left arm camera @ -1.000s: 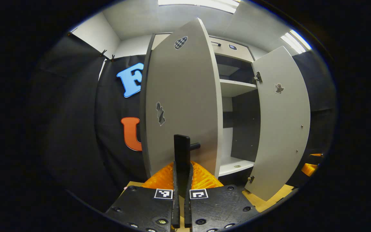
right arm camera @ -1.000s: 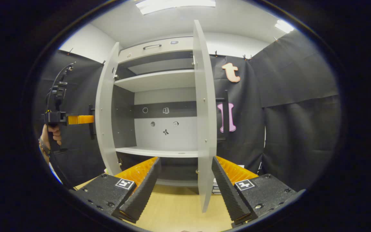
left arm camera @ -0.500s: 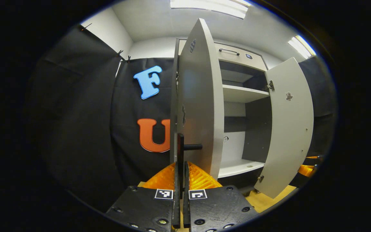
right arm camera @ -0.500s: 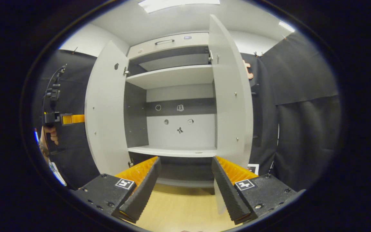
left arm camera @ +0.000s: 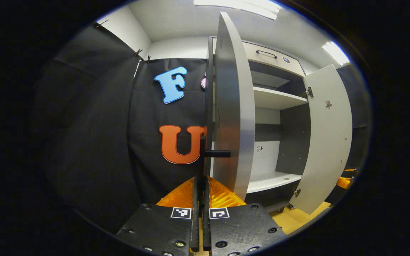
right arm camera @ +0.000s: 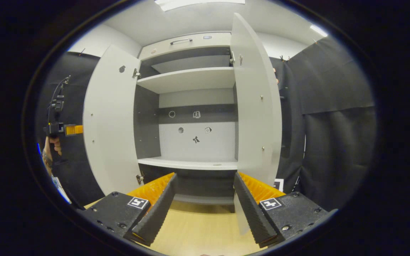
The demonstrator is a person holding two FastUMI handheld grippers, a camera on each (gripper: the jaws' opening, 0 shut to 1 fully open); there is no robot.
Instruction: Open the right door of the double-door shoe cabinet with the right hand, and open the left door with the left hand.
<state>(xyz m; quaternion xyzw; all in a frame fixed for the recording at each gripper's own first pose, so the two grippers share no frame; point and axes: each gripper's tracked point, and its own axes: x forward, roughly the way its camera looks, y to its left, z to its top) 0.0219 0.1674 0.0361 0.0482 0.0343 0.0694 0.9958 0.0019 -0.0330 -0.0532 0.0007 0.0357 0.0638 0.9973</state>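
1. In the left gripper view the left gripper [left arm camera: 201, 185] points level at the shoe cabinet [left arm camera: 276, 103], its two fingers pressed together on the black handle [left arm camera: 205, 156] of the left door [left arm camera: 233, 106]
2. That left door stands swung out from the cabinet, seen almost edge-on, with the handle bar rising just above the fingertips
3. In the right gripper view the right gripper [right arm camera: 205, 193] is held low before the cabinet's bottom shelf [right arm camera: 187, 164], fingers spread wide and gripping nothing
4. The right door [right arm camera: 258, 106] hangs open just beyond its right finger; I cannot tell if they touch
5. A hand [right arm camera: 50, 149] holds the other gripper left of the cabinet, behind the left door
6. Against a second ago, the left door has swung further out from the cabinet, and the right door shows more of its inner face
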